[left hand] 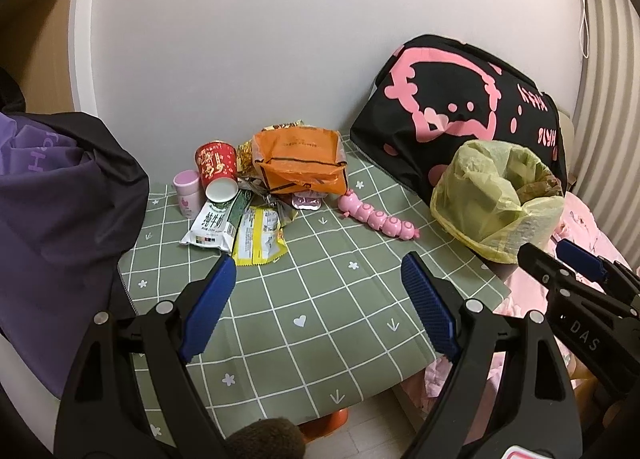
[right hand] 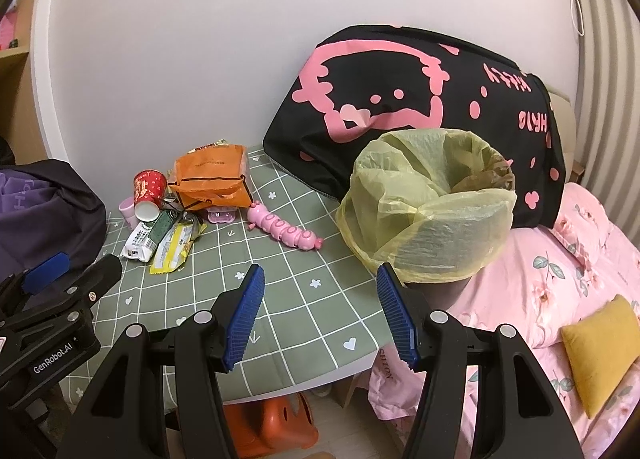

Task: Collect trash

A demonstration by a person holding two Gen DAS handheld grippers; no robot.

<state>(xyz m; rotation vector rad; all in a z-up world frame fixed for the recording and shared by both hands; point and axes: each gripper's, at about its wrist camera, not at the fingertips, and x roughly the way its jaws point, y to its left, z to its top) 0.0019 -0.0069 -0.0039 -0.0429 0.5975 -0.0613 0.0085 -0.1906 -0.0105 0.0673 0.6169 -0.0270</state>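
Left wrist view: your left gripper (left hand: 316,279) hangs released, jaws wide, over the bare near half of the green checked tablecloth (left hand: 304,299), nothing between the pads. Plenty of open cloth ahead; table's near edge sits just under the fingers, an orange stool (right hand: 272,423) below it. Trash pile is far left by the wall: red cup (left hand: 216,163) tipped, white milk pouch (left hand: 210,229), yellow wrapper (left hand: 260,239), orange bag (left hand: 300,163), pink bottle (left hand: 187,193). Pink caterpillar toy (left hand: 378,217) lies mid-table, apart from the pile. Your right gripper (right hand: 318,291) is also released, empty, near the table's right edge. Bin with yellow liner (right hand: 428,211) stands right, liner open, brownish scraps inside. Black pillow (right hand: 400,99) behind it.
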